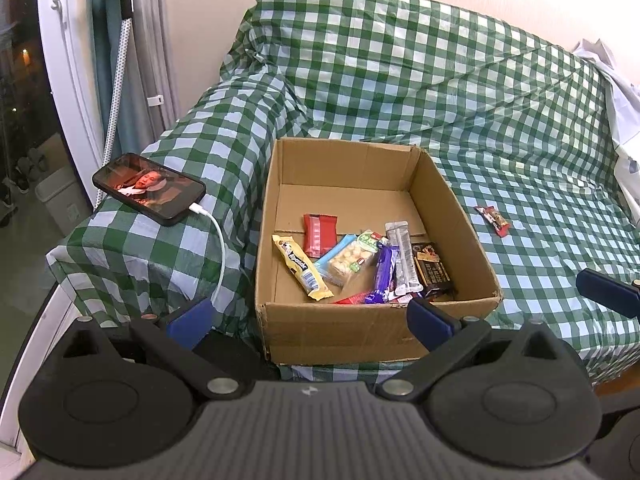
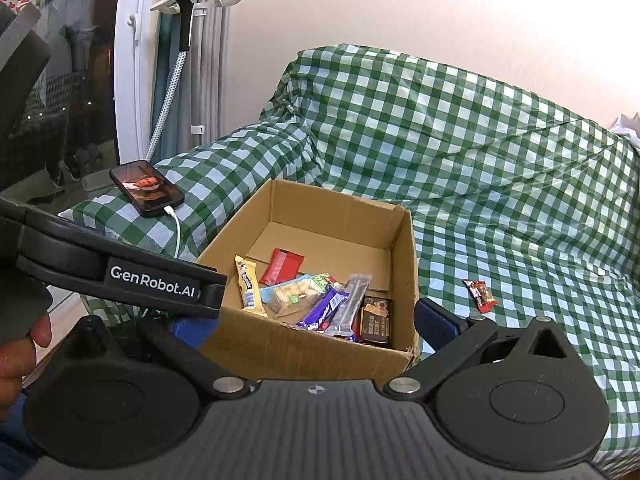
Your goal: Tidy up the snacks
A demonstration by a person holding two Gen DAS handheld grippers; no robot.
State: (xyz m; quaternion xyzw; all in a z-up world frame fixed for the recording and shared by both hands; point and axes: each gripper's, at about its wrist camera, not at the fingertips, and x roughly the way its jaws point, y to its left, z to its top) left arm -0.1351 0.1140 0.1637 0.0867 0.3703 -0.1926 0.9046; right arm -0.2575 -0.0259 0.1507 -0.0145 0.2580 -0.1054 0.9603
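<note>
An open cardboard box (image 1: pixel 452 204) (image 2: pixel 406 248) sits on a sofa covered in green checked cloth. Inside lie several snacks: a red pack (image 1: pixel 319 234) (image 2: pixel 281 266), a yellow bar (image 1: pixel 302 267) (image 2: pixel 250 286), a clear biscuit pack (image 1: pixel 350 258) (image 2: pixel 296 292), a purple bar (image 1: pixel 383 274) (image 2: pixel 320 310), a silver stick (image 1: pixel 404 258) (image 2: pixel 350 306) and a dark chocolate pack (image 1: pixel 434 272) (image 2: pixel 376 320). One small red snack (image 1: pixel 493 220) (image 2: pixel 480 295) lies on the cloth right of the box. My left gripper (image 1: pixel 310 318) is open and empty at the box's front wall. My right gripper (image 2: pixel 316 322) is open and empty, also before the box.
A phone (image 1: pixel 149 188) (image 2: pixel 146 194) with a lit screen charges on the sofa arm left of the box, its white cable (image 1: pixel 220 256) hanging down. A garment steamer (image 2: pixel 182 12) and window stand behind. The left gripper's body (image 2: pixel 120 276) crosses the right wrist view.
</note>
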